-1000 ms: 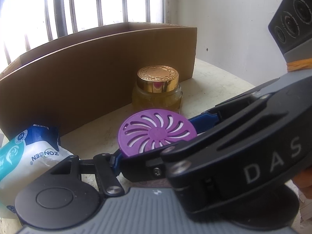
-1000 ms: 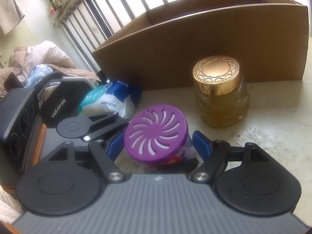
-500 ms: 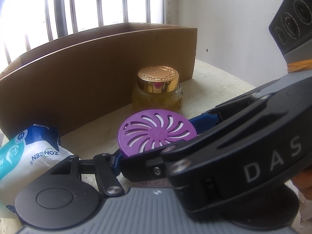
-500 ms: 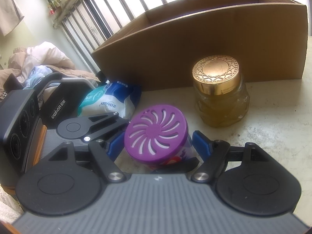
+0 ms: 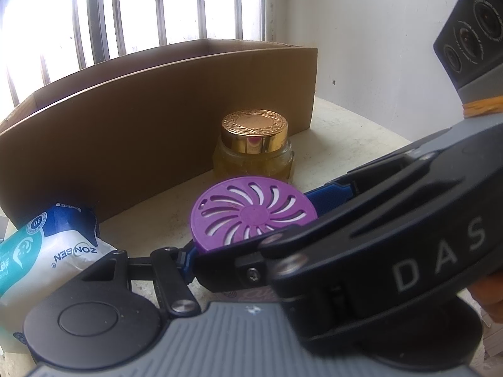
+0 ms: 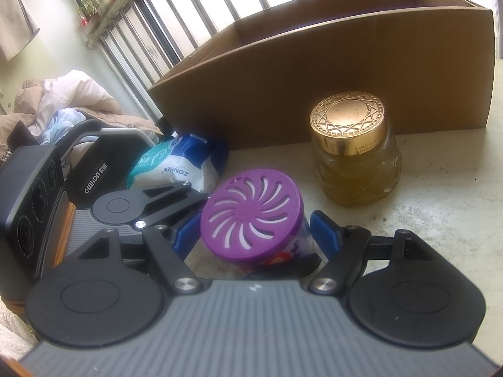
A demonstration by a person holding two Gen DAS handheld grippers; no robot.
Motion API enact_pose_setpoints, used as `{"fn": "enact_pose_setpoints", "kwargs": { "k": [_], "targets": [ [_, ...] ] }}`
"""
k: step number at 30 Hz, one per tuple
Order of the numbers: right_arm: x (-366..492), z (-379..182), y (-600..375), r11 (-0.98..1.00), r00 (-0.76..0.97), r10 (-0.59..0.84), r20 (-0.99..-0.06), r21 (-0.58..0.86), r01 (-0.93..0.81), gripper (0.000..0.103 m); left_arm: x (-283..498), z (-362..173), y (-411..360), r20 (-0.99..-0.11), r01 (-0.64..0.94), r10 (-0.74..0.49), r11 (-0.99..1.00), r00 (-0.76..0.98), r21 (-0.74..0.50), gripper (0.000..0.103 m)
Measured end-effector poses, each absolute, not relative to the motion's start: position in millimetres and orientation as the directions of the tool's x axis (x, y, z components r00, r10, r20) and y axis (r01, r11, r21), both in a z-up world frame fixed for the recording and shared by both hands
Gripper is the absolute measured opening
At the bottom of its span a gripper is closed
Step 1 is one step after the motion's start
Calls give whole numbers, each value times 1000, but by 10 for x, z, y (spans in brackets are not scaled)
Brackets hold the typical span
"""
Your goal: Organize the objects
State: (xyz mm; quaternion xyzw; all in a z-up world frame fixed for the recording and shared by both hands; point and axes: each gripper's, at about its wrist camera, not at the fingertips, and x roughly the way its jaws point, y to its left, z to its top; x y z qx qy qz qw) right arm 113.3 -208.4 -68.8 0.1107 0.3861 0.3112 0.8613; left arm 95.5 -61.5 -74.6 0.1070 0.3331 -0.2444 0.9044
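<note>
Right wrist: both claws [image 6: 256, 235] angled down, flanking freshener [image 6: 251, 213].

The right hand-held gripper [image 6: 256, 229] straddles the purple-lidded air freshener [image 6: 253, 218], with the gold-lidded jar [image 6: 355, 154] beyond it.

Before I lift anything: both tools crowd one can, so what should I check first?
1. Air freshener upright between the right tool fingers: ok.
2. Right tool pads pressing it: cannot tell.
3. Left tool closed on it: ok.
4. Tools clear of each other: not ok, they overlap.
5. Jar apart from air freshener: ok.
6. Cardboard box open on top: ok.
</note>
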Motion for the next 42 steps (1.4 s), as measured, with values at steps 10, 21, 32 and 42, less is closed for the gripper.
{"fn": "enact_pose_setpoints", "kwargs": {
  "k": [10, 21, 32, 42],
  "targets": [
    [1108, -661, -2088, 782, 515, 622, -590, 428, -453, 75, 966, -723, -588, -652, 514, -371, 857, 661, 34, 66],
    [1104, -660, -2093, 782, 515, 622, -591, 428, -453, 75, 939, -697, -602, -651, 513, -370, 858, 662, 34, 66],
    [1101, -642, -2091, 782, 516, 622, -589, 430, -452, 75, 944, -716, -600, -651, 512, -369, 858, 664, 35, 66],
    [1108, -630, -2095, 782, 516, 622, -589, 431, -451, 75, 939, -726, -639, -650, 511, -369, 859, 664, 36, 66]
  ]
}}
